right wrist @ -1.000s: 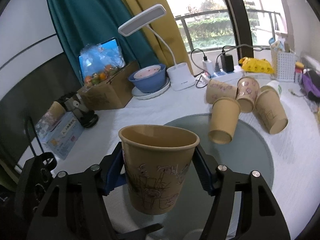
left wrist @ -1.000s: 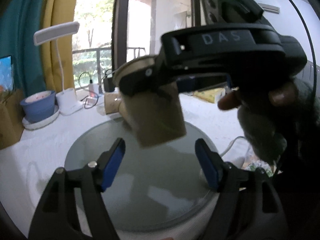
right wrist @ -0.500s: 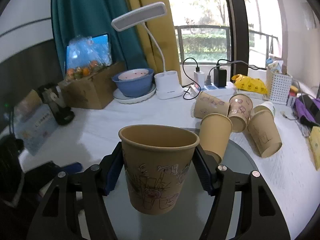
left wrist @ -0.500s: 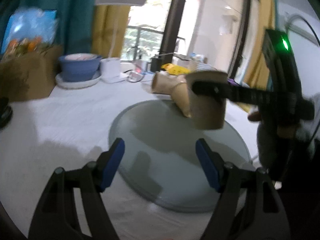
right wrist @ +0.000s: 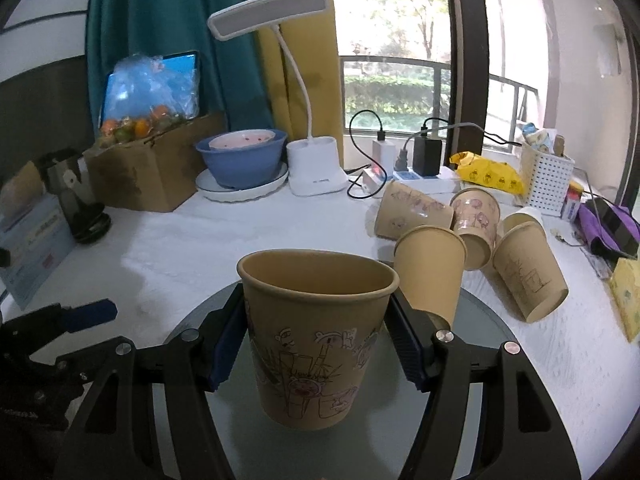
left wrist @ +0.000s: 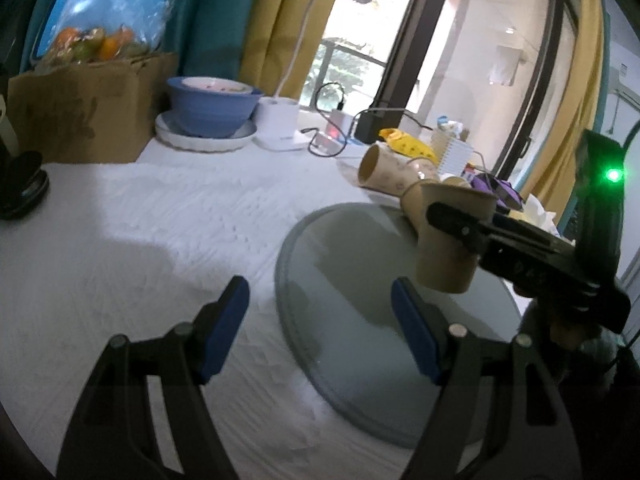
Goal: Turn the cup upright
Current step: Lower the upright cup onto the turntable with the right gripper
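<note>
My right gripper is shut on a brown paper cup with drawings, mouth up, held over the round grey glass disc. The same cup shows in the left wrist view, in the right gripper's black fingers, a little above the disc. My left gripper is open and empty, at the disc's left edge. Several other paper cups lie on their sides behind the disc.
On the white table stand a cardboard box of fruit, a blue bowl on a plate, a white desk lamp, a power strip with chargers, a white basket and a tissue box.
The left gripper has swung away to the left and back from the cup. The right gripper keeps the cup upright and has lowered it slightly toward the disc.
</note>
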`<action>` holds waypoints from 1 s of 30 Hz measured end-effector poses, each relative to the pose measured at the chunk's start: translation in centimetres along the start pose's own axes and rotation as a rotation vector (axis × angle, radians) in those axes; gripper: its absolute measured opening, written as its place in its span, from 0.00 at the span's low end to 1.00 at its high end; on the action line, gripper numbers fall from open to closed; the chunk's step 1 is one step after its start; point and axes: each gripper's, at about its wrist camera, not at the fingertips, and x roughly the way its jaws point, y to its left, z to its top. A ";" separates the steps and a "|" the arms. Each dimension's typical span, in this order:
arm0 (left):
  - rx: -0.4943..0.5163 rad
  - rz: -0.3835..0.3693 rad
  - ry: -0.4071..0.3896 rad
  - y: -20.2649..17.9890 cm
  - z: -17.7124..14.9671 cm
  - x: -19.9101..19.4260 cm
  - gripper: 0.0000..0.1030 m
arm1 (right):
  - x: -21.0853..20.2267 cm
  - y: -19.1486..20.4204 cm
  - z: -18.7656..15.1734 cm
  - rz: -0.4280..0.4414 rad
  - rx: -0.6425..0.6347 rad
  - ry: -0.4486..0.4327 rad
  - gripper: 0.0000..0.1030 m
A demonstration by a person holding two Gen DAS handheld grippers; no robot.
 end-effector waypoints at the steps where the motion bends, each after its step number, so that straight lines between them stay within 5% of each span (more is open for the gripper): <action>1: -0.007 0.000 0.008 0.1 0.0 0.1 0.73 | 0.2 0.1 0.0 -0.007 -0.004 0.007 0.67; 8: -0.051 0.007 0.031 1.0 -0.1 0.5 0.73 | 1.1 0.9 -0.7 -0.036 0.001 0.081 0.67; 30: -0.056 0.011 0.028 0.9 -0.1 0.6 0.73 | -1.3 1.3 -2.6 -0.087 -0.034 0.045 0.67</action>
